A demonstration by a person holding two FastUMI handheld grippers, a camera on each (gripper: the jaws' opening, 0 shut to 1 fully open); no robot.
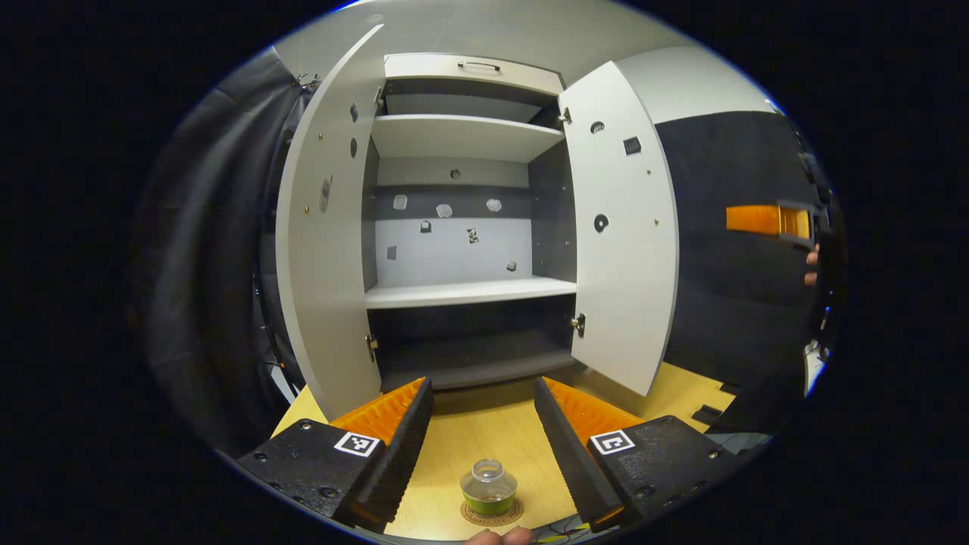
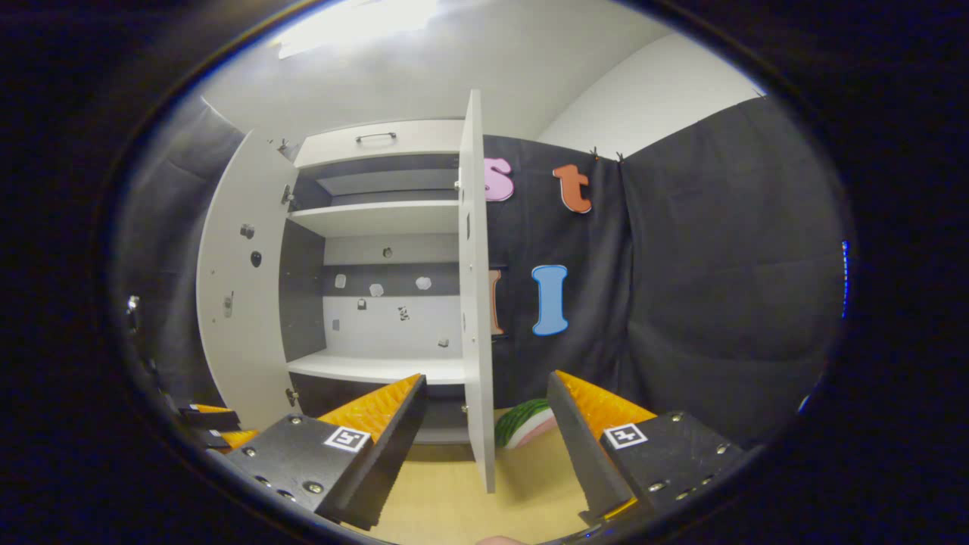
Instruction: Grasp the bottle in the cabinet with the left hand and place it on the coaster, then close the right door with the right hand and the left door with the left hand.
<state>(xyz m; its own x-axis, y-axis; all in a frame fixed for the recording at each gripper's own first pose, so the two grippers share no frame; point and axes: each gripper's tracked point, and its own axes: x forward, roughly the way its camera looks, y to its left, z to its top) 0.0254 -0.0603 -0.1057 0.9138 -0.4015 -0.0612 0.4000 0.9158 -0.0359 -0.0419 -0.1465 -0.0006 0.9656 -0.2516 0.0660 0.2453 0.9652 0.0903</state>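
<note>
A small clear bottle (image 1: 488, 483) with green liquid stands upright on a round coaster (image 1: 492, 517) on the wooden table, close in front of my left gripper (image 1: 483, 386). That gripper is open and holds nothing. The cabinet (image 1: 469, 291) has both doors swung out: left door (image 1: 322, 250), right door (image 1: 624, 227). Its shelves are bare. In the right gripper view, my right gripper (image 2: 488, 377) is open, and the right door (image 2: 475, 288) stands edge-on in line with the gap between its fingers, a little farther off. The left door (image 2: 238, 303) hangs open beyond.
The right gripper (image 1: 738, 219), with a hand behind it, hovers at the far right of the left gripper view. A watermelon-slice toy (image 2: 522, 424) lies on the table (image 2: 454, 507) behind the right door. Black cloth walls surround the cabinet. The left gripper (image 2: 208, 424) shows low left.
</note>
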